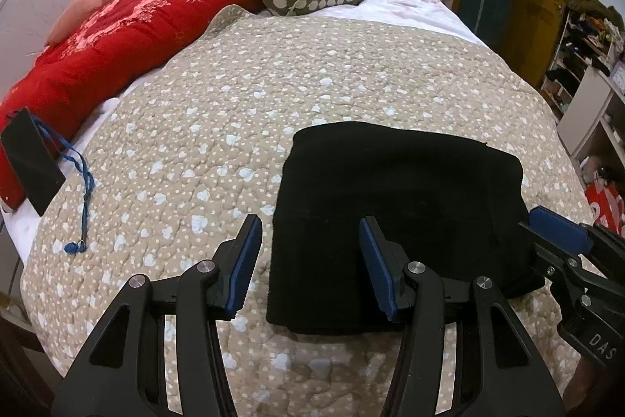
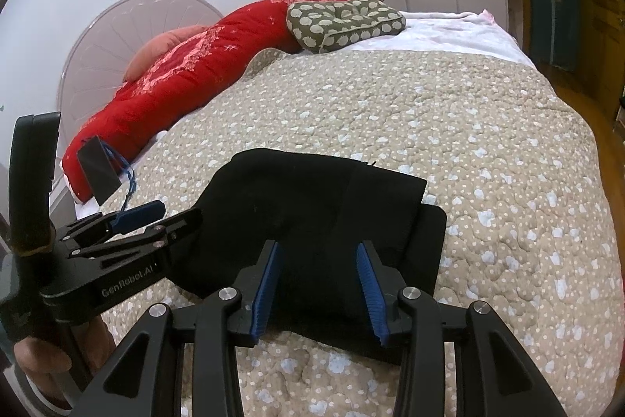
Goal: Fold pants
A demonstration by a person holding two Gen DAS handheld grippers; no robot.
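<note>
Your left gripper and right gripper hover open, empty, over folded pants near the quilt's front edge; folds indistinct.

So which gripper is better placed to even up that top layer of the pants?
Probably the right gripper. Its open fingers sit over the black pants, near the offset right edge. The left gripper, also open, straddles the pants' left edge, half over the quilt.

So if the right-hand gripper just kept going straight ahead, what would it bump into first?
Most likely the folded black pants: the open right gripper points straight over them. Depth is hard to judge, so it might skim above and reach the quilt beyond.
</note>
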